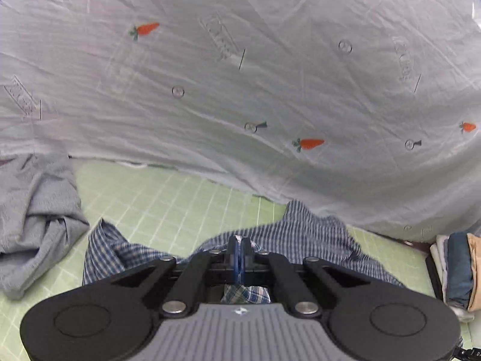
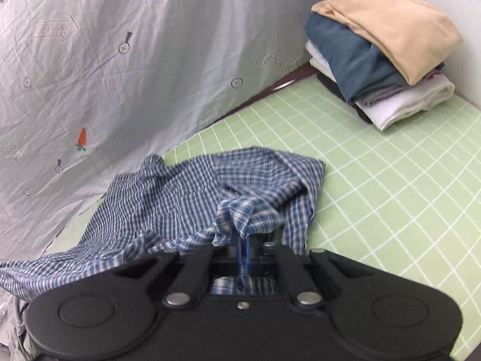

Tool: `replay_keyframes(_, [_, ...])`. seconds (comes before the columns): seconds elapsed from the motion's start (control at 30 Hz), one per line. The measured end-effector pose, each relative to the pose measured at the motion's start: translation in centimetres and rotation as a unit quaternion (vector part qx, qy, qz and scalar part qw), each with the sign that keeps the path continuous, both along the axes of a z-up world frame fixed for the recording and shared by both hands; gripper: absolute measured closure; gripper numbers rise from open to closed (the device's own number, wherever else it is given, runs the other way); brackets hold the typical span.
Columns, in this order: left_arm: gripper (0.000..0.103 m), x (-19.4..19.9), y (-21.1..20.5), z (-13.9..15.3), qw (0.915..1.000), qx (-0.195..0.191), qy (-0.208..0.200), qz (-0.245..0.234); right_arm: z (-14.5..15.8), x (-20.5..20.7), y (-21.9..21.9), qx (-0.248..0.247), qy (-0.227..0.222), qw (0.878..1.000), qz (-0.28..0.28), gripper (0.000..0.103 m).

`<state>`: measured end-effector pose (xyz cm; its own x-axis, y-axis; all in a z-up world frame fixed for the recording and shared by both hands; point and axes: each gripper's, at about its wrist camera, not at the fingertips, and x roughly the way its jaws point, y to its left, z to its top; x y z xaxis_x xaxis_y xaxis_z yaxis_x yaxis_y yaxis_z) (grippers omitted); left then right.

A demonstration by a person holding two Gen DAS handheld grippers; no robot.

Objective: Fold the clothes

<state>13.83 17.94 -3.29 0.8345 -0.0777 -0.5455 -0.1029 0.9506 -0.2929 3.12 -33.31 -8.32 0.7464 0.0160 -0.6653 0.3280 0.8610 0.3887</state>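
A blue and white checked garment [image 1: 303, 228] hangs bunched over the green grid mat [image 1: 168, 198]. My left gripper [image 1: 239, 246] is shut on an edge of it, and cloth shows behind the jaws too. In the right wrist view the same checked garment [image 2: 186, 198] is lifted off the mat [image 2: 390, 180], spreading left and away. My right gripper [image 2: 243, 243] is shut on a gathered fold of it, the fabric pinched between the blue pads.
A crumpled grey garment [image 1: 36, 210] lies on the mat at the left. A stack of folded clothes [image 2: 381, 45], tan on top, stands in the far right corner by a white wall. A pale sheet with carrot prints [image 1: 240, 75] hangs behind the mat.
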Motion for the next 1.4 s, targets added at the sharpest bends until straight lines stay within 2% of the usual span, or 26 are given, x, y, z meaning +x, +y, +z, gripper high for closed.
replay_keyframes(0.03, [0.102,0.5,0.1,0.4,0.9999,0.002,-0.011,0.0,0.1,0.3,-0.5,0.0,-0.008,1.0,-0.004,0.1])
replay_keyframes(0.1, [0.1,2.3,0.3,-0.5,0.9998,0.015,-0.008,0.005,-0.3,1.0,-1.6,-0.001,-0.011,1.0,-0.015,0.1])
replay_keyframes(0.17, [0.099,4.5,-0.6,-2.6,0.998,0.042,0.04,0.023,-1.5,2.2,-2.5,-0.004,0.014,1.0,-0.028,0.1])
replay_keyframes(0.23, [0.094,5.3,-1.2,-4.7,0.994,0.062,0.083,0.036,-2.4,2.7,-2.1,-0.031,0.04,0.998,-0.028,0.099])
replay_keyframes(0.3, [0.074,4.2,-1.3,-6.5,0.9921,0.043,0.111,0.038,-3.4,3.2,-1.7,-0.059,0.065,0.996,-0.028,0.095])
replay_keyframes(0.37, [0.064,2.1,-1.1,-7.8,0.9923,0.011,0.118,0.035,-4.0,3.0,-1.6,-0.07,0.078,0.994,-0.028,0.089])
replay_keyframes(0.43, [0.06,0.2,-0.9,-8.9,0.9903,-0.01,0.134,0.037,-4.4,2.2,-1.8,-0.062,0.082,0.994,-0.037,0.074])
replay_keyframes(0.5, [0.059,-1.7,-0.5,-10.3,0.9855,-0.022,0.164,0.037,-4.8,1.4,-2.0,-0.057,0.086,0.994,-0.043,0.068])
replay_keyframes(0.63, [0.049,-4.8,-0.1,-13.6,0.9709,-0.059,0.232,-0.013,-5.7,1.0,-1.8,-0.052,0.103,0.992,-0.041,0.057])
replay_keyframes(0.7, [0.042,-5.7,-0.9,-14.8,0.9632,-0.047,0.259,-0.055,-6.1,1.1,-1.7,-0.05,0.113,0.992,-0.038,0.048])
replay_keyframes(0.8, [0.037,-6.5,-2.5,-15.9,0.9566,-0.01,0.273,-0.1,-6.5,1.5,-1.2,-0.05,0.122,0.991,-0.025,0.038])
replay_keyframes(0.97, [0.025,-6.1,-5.6,-16.5,0.9505,0.041,0.262,-0.162,-6.7,2.2,1.1,-0.066,0.123,0.99,0.026,0.03])
replay_keyframes(1.1, [0.024,-5.0,-7.2,-17.4,0.9421,0.078,0.267,-0.187,-7.0,2.7,2.8,-0.084,0.127,0.986,0.063,0.025])
replay_keyframes(1.17, [0.024,-4.6,-7.7,-17.8,0.9403,0.082,0.269,-0.191,-7.5,2.9,3.1,-0.089,0.138,0.984,0.069,0.025])
replay_keyframes(1.27, [0.026,-4.5,-7.7,-18.1,0.9429,0.073,0.263,-0.192,-8.2,2.9,2.9,-0.089,0.152,0.982,0.063,0.026])
replay_keyframes(1.3, [0.029,-4.5,-7.7,-18.1,0.9441,0.069,0.259,-0.191,-8.5,2.9,2.8,-0.089,0.157,0.982,0.06,0.03])
replay_keyframes(1.33, [0.033,-4.3,-7.8,-18.1,0.9441,0.065,0.258,-0.194,-8.6,2.9,2.6,-0.088,0.16,0.981,0.058,0.047])
replay_keyframes(1.37, [0.049,-4.4,-7.8,-18.0,0.9451,0.065,0.256,-0.192,-8.6,2.6,2.3,-0.08,0.155,0.983,0.053,0.062])
replay_keyframes(1.4, [0.069,-4.5,-7.6,-17.8,0.9464,0.065,0.254,-0.189,-8.5,2.4,2.0,-0.071,0.15,0.985,0.049,0.09])
